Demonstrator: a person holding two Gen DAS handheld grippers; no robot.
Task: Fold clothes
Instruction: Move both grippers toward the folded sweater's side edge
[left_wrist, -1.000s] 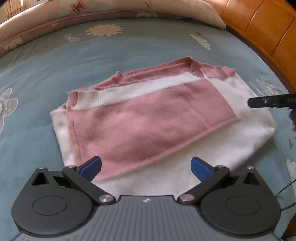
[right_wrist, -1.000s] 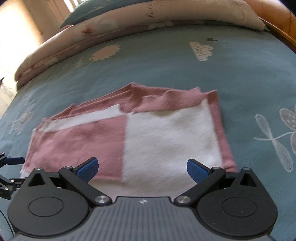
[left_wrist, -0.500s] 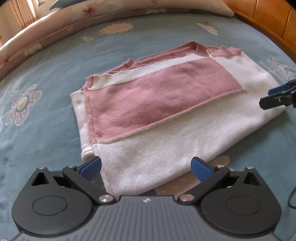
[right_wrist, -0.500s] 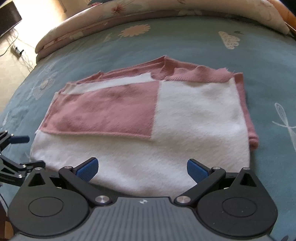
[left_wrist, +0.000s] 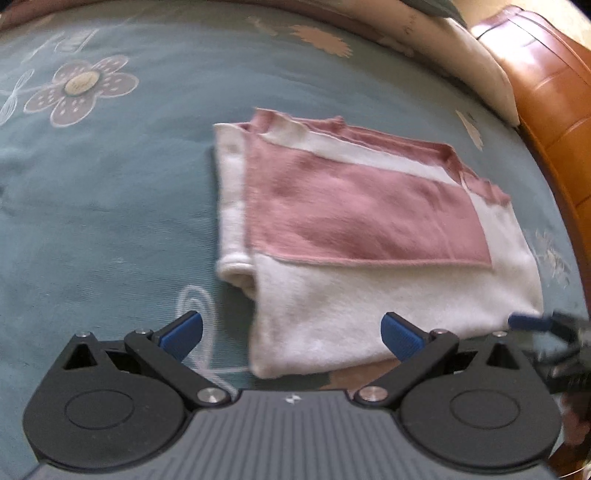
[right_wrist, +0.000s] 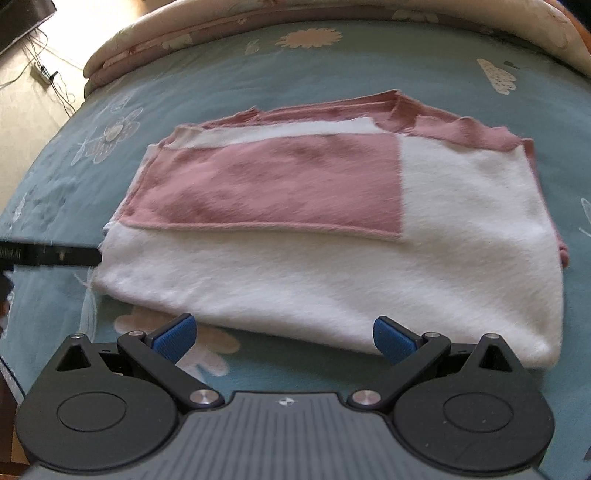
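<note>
A pink and white sweater (left_wrist: 362, 236) lies folded into a flat rectangle on the blue flowered bedspread (left_wrist: 103, 192). My left gripper (left_wrist: 291, 334) hovers open at the sweater's near left corner, with nothing between its blue pads. In the right wrist view the same sweater (right_wrist: 332, 229) fills the middle, and my right gripper (right_wrist: 284, 338) stands open just short of its near white edge, holding nothing. The right gripper's fingers (left_wrist: 535, 323) show at the right edge of the left wrist view. The left gripper's finger (right_wrist: 51, 254) reaches in from the left beside the sweater.
A rolled quilt and pillow (right_wrist: 258, 18) lie along the far side of the bed. An orange padded headboard (left_wrist: 550, 96) rises at the right. Floor with a power strip and cables (right_wrist: 44, 74) lies past the bed's left edge.
Both grippers have drawn back toward the sweater's near edge and stayed open. The left one has swung to the left corner; the sweater has not moved.
</note>
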